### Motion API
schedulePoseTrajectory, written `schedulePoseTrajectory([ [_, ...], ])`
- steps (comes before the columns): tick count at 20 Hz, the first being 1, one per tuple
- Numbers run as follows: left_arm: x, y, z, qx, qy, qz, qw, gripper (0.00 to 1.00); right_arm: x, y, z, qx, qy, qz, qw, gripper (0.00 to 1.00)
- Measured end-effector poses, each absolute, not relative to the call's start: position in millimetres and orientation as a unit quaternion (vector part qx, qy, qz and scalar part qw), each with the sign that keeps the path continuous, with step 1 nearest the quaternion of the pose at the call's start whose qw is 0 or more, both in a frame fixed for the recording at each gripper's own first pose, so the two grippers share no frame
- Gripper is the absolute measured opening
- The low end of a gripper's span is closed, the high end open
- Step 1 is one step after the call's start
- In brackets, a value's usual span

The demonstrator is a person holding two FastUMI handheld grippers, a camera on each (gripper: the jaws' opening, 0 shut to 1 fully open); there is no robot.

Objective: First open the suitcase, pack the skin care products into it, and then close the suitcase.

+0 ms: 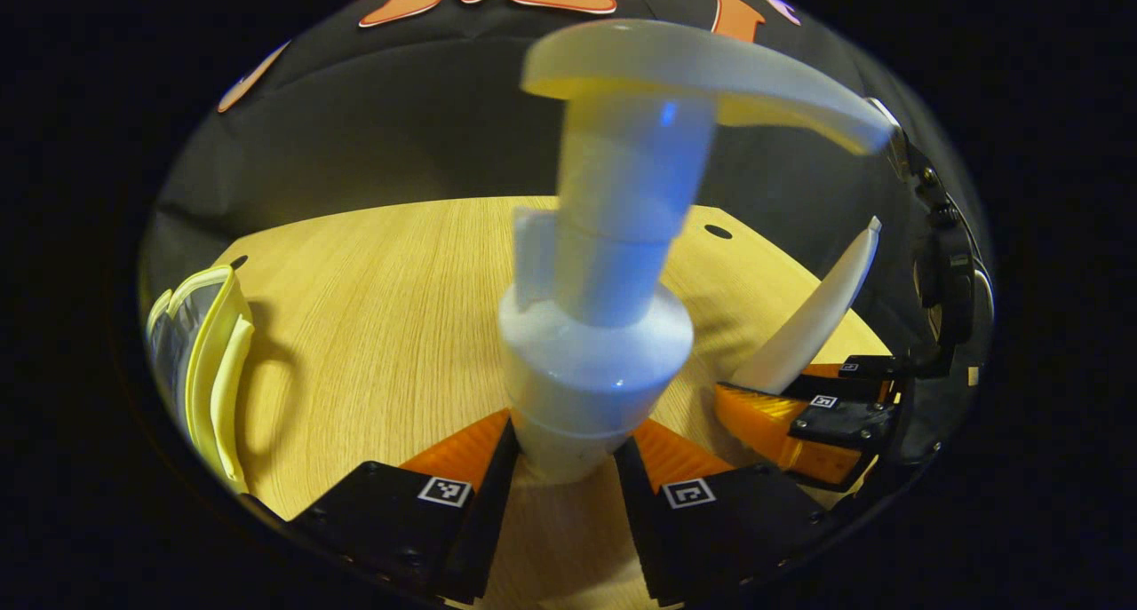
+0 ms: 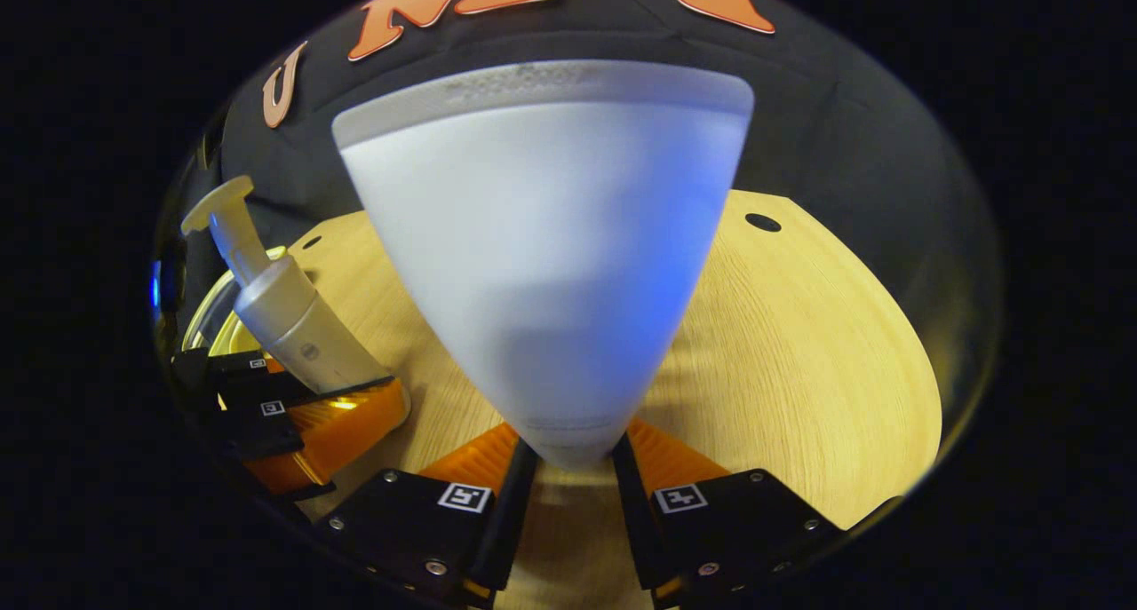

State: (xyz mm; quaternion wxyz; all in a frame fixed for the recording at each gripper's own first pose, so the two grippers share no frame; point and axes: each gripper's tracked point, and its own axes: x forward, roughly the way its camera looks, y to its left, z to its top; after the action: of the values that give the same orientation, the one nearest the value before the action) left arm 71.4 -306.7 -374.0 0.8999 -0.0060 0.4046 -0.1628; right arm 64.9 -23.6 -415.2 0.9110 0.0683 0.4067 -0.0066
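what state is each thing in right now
pump bottle: held upright off the table, clamped low between the left gripper fingers
tube: held with its crimped end up, narrow end pinched in the right gripper
suitcase: at the table's left edge, yellow trim; open or closed cannot tell
table: wooden, bare where visible

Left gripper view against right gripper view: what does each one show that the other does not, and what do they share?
Left gripper view: the pump bottle close up, clamped in the left tongs, and the side of the yellow suitcase. Right gripper view: the white tube close up, clamped in the right tongs, crimped end included. Shared: both products, both tongs and the wooden table.
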Motion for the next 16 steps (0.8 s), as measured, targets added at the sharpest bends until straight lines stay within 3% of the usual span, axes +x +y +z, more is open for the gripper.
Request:
schedulePoseTrajectory([
  [5, 73, -292, -361, -0.02, 0.401, -0.151, 0.903, 0.61, 66, -25, -399, 0.082, 0.399, -0.005, 0.913, 0.47],
  [16, 61, -201, -242, 0.012, 0.331, -0.092, 0.939, 0.6, 58, 17, -292, 0.068, 0.339, 0.052, 0.937, 0.46],
])
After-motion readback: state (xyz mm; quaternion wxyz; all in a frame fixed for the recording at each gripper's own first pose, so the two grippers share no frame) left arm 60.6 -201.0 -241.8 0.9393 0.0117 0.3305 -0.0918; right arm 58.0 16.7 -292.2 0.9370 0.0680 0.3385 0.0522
